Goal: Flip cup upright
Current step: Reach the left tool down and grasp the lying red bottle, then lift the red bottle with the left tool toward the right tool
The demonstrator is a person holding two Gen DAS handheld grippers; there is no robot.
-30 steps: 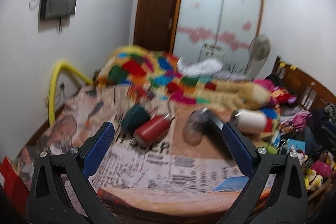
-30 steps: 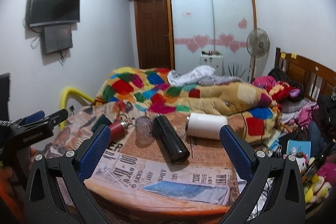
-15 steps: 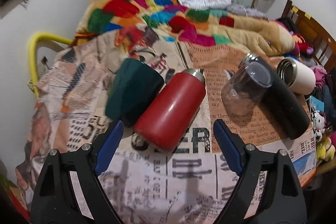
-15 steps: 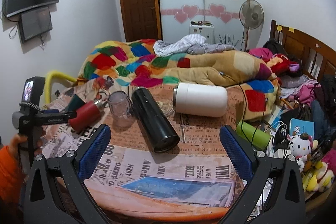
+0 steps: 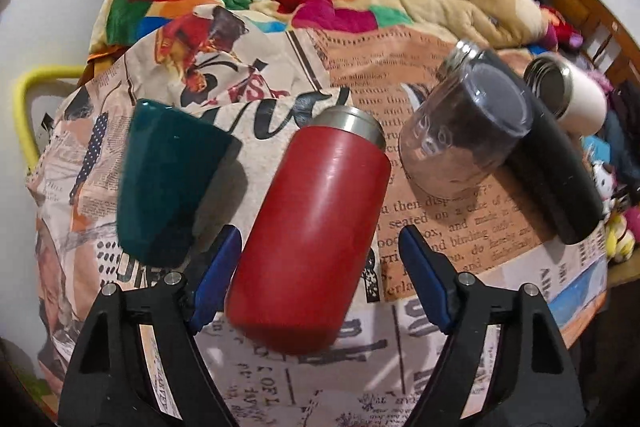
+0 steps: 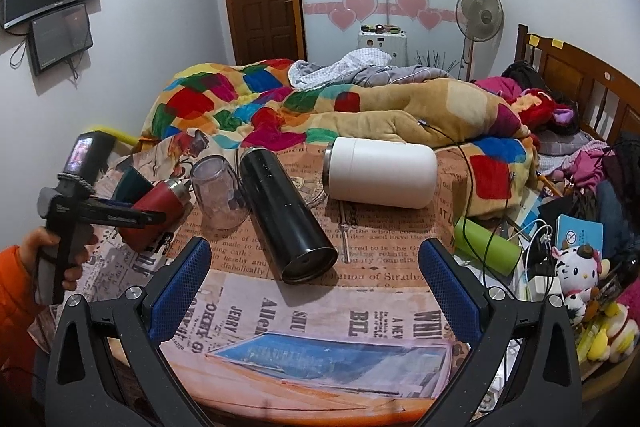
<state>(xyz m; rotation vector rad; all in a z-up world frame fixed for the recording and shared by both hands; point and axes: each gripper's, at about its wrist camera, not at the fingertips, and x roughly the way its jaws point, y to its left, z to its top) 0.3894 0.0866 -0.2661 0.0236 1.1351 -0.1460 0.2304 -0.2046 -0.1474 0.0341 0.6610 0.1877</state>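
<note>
A red flask (image 5: 312,235) lies on its side on the newspaper-covered table (image 5: 460,227), steel rim pointing away. My left gripper (image 5: 320,259) is open, its blue fingers on either side of the flask's base, not closed on it. The red flask also shows in the right wrist view (image 6: 154,209), with the left gripper (image 6: 132,215) over it. Beside the flask a dark green cup (image 5: 168,179) and a clear glass cup (image 5: 460,143) stand upside down. My right gripper (image 6: 312,275) is open and empty above the table's near edge.
A black flask (image 6: 288,215) and a white flask (image 6: 380,179) lie on their sides on the table. A green bottle (image 6: 486,243), cables and plush toys (image 6: 580,271) crowd the right side. A patchwork quilt (image 6: 280,111) lies behind the table.
My left gripper has moved down and forward until its fingers straddle the red flask's base. My right gripper has edged a little closer to the table.
</note>
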